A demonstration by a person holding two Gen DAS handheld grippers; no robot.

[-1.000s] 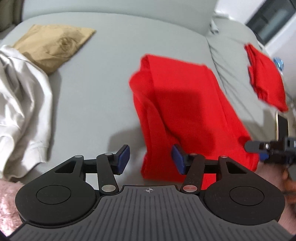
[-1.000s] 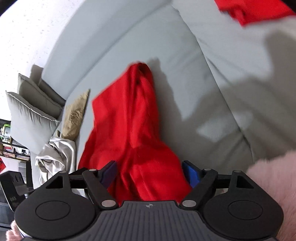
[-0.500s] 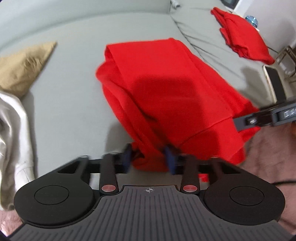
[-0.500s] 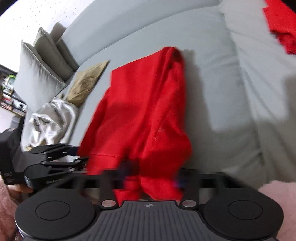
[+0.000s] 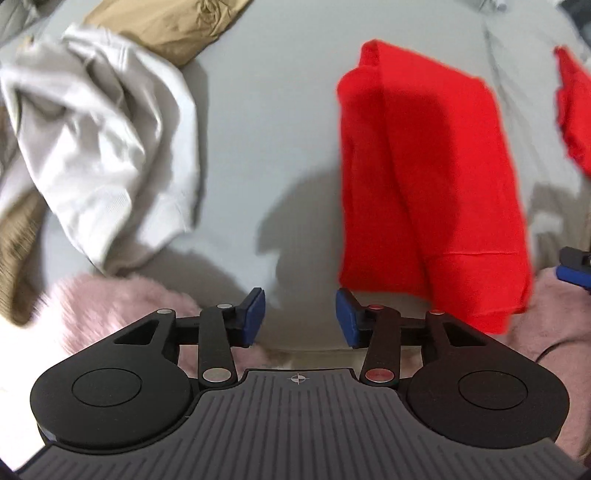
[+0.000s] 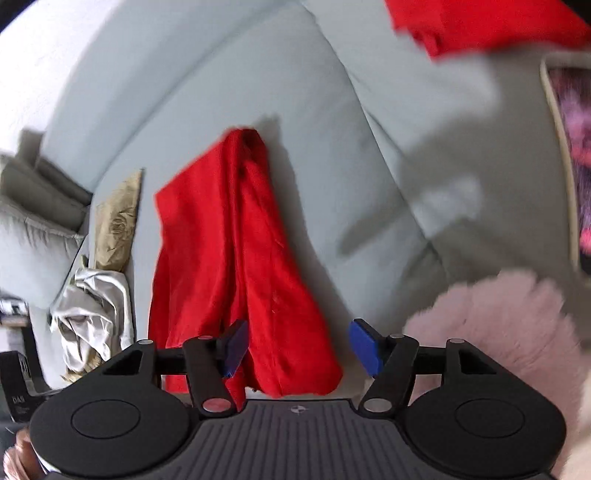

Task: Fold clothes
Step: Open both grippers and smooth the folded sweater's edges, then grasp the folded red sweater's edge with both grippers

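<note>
Both your grippers, left gripper (image 5: 300,319) and right gripper (image 6: 298,348), have just been opening, empty, above a grey sofa (image 5: 266,122); the folded red garment (image 5: 428,192) lies there, seemingly released.

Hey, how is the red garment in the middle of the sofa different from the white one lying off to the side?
The red garment is bright red and lies folded lengthwise into a long, fairly flat strip; the white garment is off-white and sits in a crumpled, unfolded heap. The red one lies alone on bare cushion, while the white one overlaps tan fabric. Both rest on the grey sofa, and neither gripper holds them.

Two red garments (image 5: 424,184), one white (image 5: 99,147), one tan (image 5: 166,26)
</note>
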